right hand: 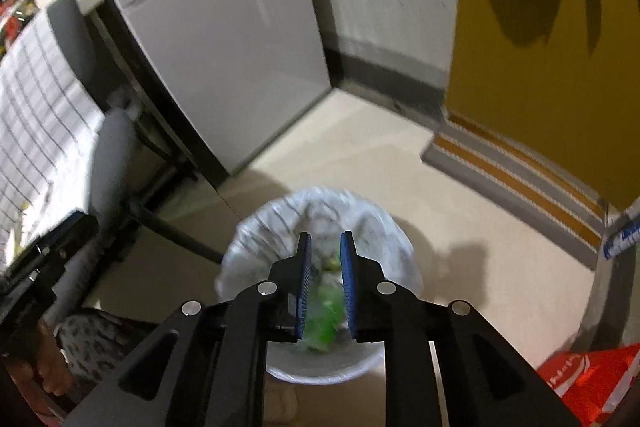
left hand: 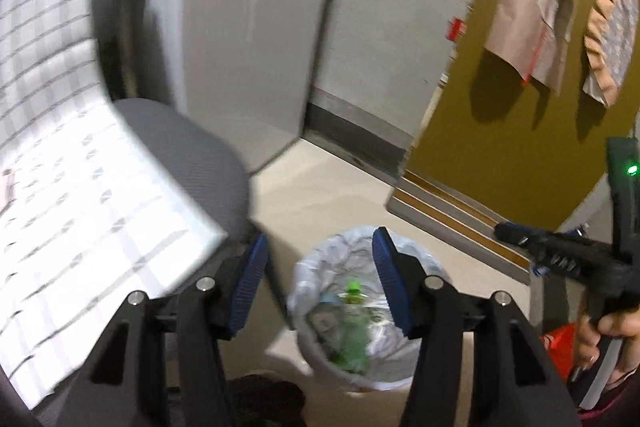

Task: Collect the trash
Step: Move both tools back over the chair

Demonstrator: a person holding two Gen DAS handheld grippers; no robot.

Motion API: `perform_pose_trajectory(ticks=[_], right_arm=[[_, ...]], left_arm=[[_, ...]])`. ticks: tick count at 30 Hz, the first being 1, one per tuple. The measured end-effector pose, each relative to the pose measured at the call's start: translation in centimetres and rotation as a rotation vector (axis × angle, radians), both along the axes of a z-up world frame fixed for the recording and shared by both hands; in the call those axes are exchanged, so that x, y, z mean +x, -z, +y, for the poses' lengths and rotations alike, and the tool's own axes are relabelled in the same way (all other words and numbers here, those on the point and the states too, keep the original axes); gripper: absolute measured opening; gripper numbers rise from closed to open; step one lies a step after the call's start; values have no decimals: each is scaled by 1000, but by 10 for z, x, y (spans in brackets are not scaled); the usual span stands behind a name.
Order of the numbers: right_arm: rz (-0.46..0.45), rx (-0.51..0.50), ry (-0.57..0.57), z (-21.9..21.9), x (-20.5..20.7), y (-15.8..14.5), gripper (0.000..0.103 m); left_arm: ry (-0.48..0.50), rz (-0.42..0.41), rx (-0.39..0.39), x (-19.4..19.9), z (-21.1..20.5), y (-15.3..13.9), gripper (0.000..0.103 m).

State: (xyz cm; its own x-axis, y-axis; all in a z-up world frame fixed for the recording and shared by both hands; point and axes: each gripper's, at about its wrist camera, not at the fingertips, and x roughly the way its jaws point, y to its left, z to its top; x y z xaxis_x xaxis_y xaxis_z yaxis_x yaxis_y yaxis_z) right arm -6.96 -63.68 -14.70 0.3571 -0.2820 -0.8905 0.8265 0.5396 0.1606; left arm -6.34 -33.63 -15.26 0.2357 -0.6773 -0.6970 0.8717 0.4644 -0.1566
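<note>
A round bin with a white plastic liner (left hand: 320, 351) stands on the pale floor, holding a green plastic bottle (left hand: 354, 331) and crumpled wrappers. My left gripper (left hand: 320, 259) hangs above the bin, open and empty. The bin's liner (right hand: 260, 227) also shows in the right wrist view, with the green bottle (right hand: 320, 323) seen blurred between the fingers. My right gripper (right hand: 325, 239) is above the bin with its pads a narrow gap apart, holding nothing. The right gripper also shows in the left wrist view (left hand: 520, 235), at the right edge.
A grey office chair (left hand: 192, 155) draped with a checked cloth (left hand: 60, 167) stands left of the bin. A grey cabinet (right hand: 224, 59) and a mustard-yellow partition (right hand: 532, 99) wall the corner behind. A red-and-white bag (right hand: 592, 379) lies at the right.
</note>
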Motion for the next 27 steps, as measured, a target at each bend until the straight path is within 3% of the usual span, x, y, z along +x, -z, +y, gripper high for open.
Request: perform_pose_trajectory(ticks=[6,7,16,27], right_arm=[[-213,-17,-209,34,44,-39,19],[-226,-12,-245,41,53,-43,22],[-243,91,-566,118,146,-57,25],[-216,64,-819,198,250,-68,44]], left_arm=[[-161,-45,-35,19,71,-29,54],[-193,-54,-35,22,83,-32,57],[-466,-95,-4,47,193,-41,59],[-769,-68,-14,98,318,-49,60]])
